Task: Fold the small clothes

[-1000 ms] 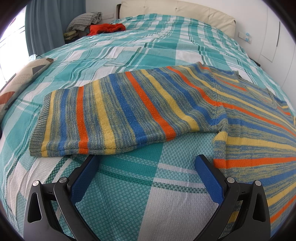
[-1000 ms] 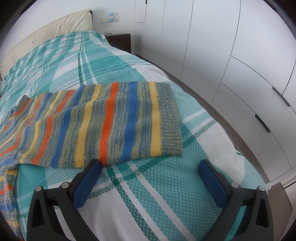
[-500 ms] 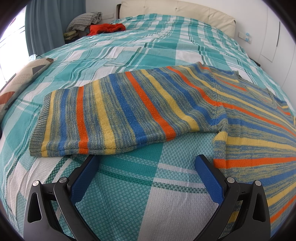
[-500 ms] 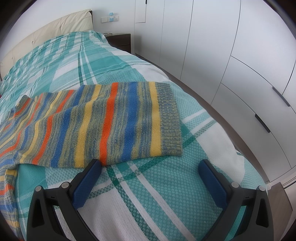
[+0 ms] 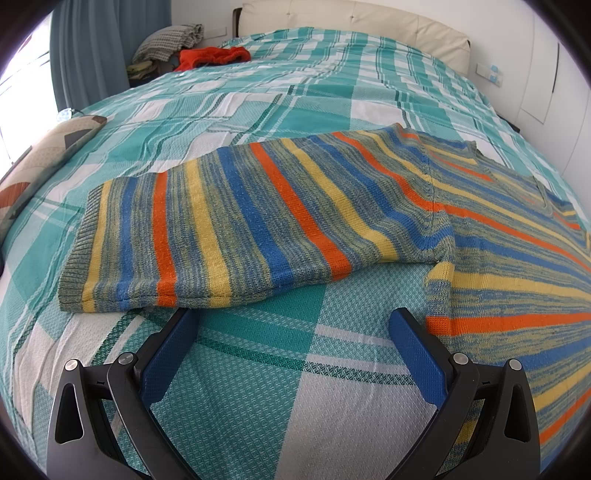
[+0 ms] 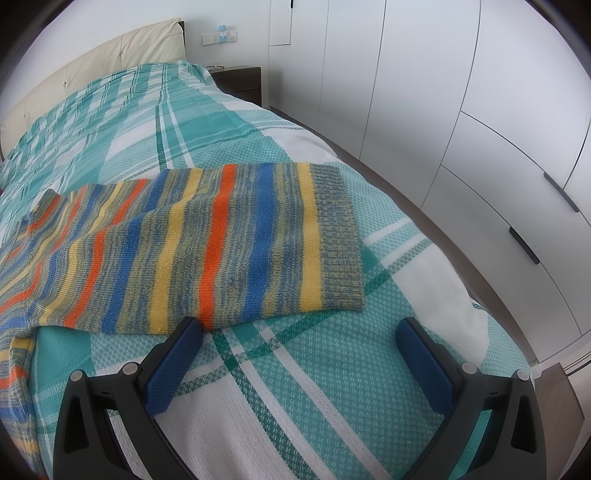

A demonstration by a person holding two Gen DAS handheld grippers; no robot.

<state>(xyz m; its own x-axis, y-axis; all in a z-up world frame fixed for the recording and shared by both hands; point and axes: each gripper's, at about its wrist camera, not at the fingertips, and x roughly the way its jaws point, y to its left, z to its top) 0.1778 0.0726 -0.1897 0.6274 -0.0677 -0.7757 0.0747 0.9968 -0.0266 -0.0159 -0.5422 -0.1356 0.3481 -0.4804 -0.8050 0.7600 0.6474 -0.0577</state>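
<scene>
A striped knit sweater (image 5: pixel 480 258), in blue, orange, yellow and grey, lies flat on the bed with both sleeves spread out. Its left sleeve (image 5: pixel 229 229) lies just ahead of my left gripper (image 5: pixel 291 321), which is open and empty over the bedspread below the sleeve's near edge. The right sleeve (image 6: pixel 236 243) with its ribbed cuff (image 6: pixel 340 236) lies just ahead of my right gripper (image 6: pixel 299 328), also open and empty. The right gripper's left fingertip (image 6: pixel 184 339) sits at the sleeve's near edge.
The bed has a teal and white plaid cover (image 5: pixel 295 103) and a cream headboard (image 5: pixel 351 14). Red and grey clothes (image 5: pixel 210 55) lie at the far left corner. A patterned cushion (image 5: pixel 40 162) lies at the left edge. White wardrobes (image 6: pixel 461 110) and a nightstand (image 6: pixel 240 81) stand on the right.
</scene>
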